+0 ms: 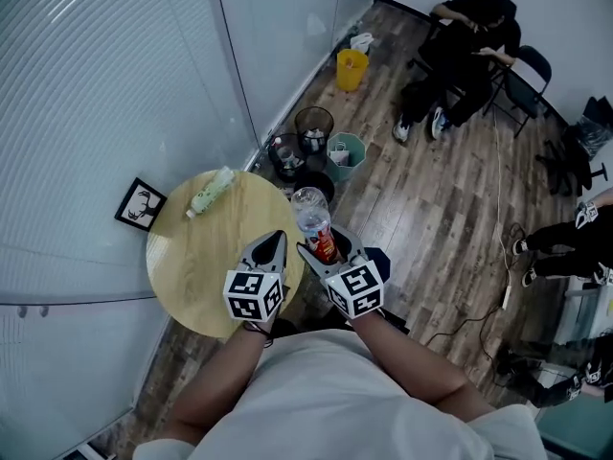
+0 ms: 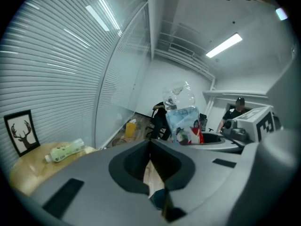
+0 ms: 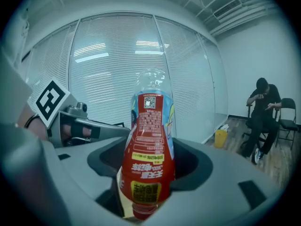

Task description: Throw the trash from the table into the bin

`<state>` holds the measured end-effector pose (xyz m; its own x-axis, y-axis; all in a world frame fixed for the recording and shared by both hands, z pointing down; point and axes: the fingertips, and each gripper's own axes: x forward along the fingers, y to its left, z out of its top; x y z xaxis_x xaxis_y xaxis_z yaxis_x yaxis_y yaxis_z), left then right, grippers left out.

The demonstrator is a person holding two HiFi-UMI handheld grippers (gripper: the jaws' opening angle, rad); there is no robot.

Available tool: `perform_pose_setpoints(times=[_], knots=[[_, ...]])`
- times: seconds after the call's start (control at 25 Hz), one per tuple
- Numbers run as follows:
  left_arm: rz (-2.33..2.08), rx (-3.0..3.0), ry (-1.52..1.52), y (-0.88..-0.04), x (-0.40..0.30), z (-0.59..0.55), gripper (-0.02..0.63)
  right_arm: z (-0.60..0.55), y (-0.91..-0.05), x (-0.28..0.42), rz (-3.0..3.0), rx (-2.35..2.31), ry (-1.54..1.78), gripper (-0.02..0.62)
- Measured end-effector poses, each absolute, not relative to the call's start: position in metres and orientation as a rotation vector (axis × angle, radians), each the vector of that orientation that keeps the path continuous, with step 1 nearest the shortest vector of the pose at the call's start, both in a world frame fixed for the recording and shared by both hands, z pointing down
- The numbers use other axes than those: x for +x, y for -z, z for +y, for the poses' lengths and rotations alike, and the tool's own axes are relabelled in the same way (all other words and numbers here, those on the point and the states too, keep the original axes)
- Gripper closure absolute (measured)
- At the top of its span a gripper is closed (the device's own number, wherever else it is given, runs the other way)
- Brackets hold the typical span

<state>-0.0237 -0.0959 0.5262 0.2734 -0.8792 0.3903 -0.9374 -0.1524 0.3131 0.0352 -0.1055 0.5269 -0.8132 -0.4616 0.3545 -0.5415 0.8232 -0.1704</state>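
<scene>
Showing bottle's [image 3: 146,168] code [image 3: 149,102]: right gripper view.

Head view: above left gripper [image 1: 277,240] and right gripper [image 1: 319,249], facing steeply down.
Left gripper view: along jaws; bottle [image 2: 184,119] right of them.
Right gripper view: bottle close between jaws.
Shared: bottle, seated person [image 3: 261,117].

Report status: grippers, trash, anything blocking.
Right hand-held gripper shut on red-label bottle. Left hand-held gripper shut, empty. Green bottle lies on table. Bins on floor beyond table; no obstacle seen.

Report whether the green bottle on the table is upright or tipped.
Tipped: the green bottle lies on its side on the table.
</scene>
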Motion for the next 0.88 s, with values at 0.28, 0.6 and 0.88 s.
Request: perform_pose_setpoints(times=[0.28, 0.6, 0.88], knots=[[-1.475, 2.163, -0.226, -0.542, 0.107, -0.137, 0.600, -0.138, -0.548, 0.167, -2.648, 0.939, -0.443, 0.301], [-1.303, 2.234, -0.295, -0.567, 0.213, -0.167, 0.600, -0.145, -0.587, 0.284, -2.542, 1.112, -0.483, 0.301], [-1.195, 2.289, -0.381, -0.590, 0.255, -0.173, 0.600, -0.140, -0.617, 0.325, -2.493, 1.207, -0.505, 0.301]])
